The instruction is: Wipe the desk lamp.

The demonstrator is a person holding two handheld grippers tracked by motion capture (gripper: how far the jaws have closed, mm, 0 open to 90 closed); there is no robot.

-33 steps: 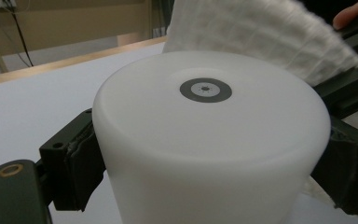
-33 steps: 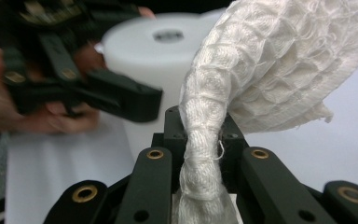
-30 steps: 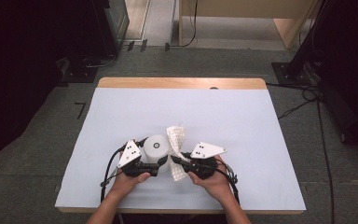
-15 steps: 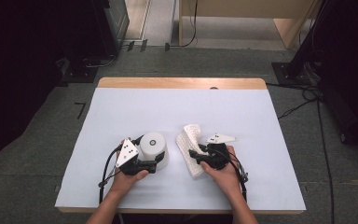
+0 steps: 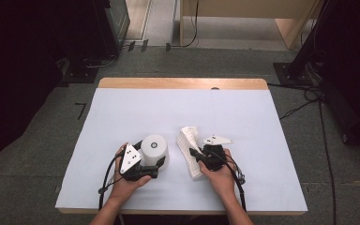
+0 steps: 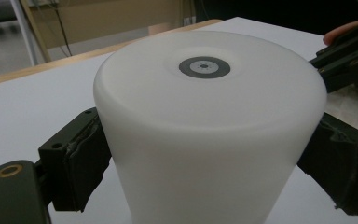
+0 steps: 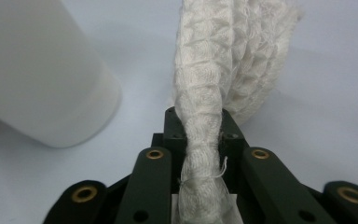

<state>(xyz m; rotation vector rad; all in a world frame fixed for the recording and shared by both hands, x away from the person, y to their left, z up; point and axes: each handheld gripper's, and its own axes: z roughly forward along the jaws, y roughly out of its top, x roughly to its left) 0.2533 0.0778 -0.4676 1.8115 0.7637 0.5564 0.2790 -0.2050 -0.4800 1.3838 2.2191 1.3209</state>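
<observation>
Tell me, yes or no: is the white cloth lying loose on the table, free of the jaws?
No: the right gripper has its jaws shut on the white cloth.

Two black hand-held grippers, left gripper (image 5: pixel 155 165), right gripper (image 5: pixel 193 153), grey three-cornered top plates, brass-ringed jaw pivots, trailing black cables, bare forearms.

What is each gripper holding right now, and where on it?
Left gripper clamps the white plastic cup-shaped container by its side walls. Right gripper pinches the white waffle-textured cloth by a bunched edge.
</observation>
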